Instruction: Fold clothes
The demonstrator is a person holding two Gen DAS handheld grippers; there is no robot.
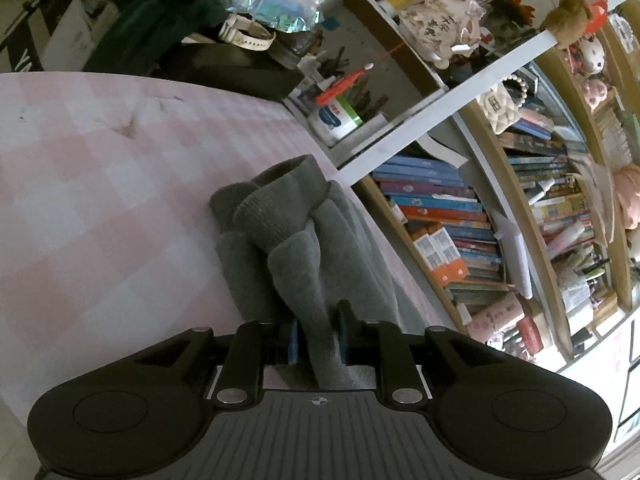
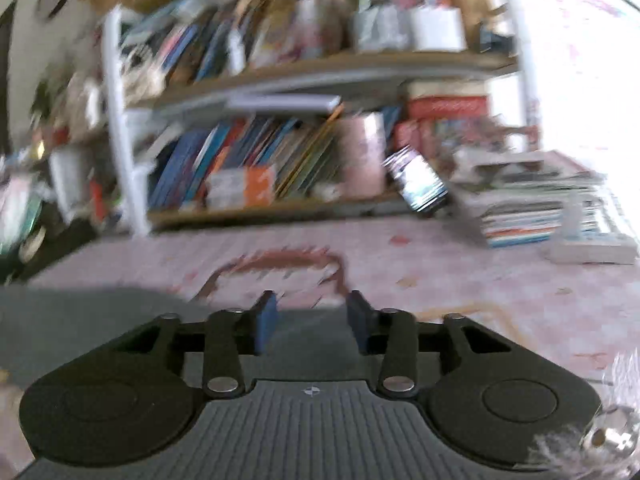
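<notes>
Left gripper (image 1: 318,334) clamps grey garment (image 1: 296,240); right gripper (image 2: 312,322) open, empty; bookshelf (image 2: 280,160) w/ books ahead.

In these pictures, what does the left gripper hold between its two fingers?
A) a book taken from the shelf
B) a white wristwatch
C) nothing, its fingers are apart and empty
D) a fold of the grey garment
D: in the left wrist view, the left gripper has its blue-padded fingers pressed on a fold of the grey garment, which lies on the pink checked cloth.

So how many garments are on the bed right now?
1 that I can see: a grey garment on the pink checked bed, bunched and clamped in the left tool. The blurred right view may hide others.
</notes>
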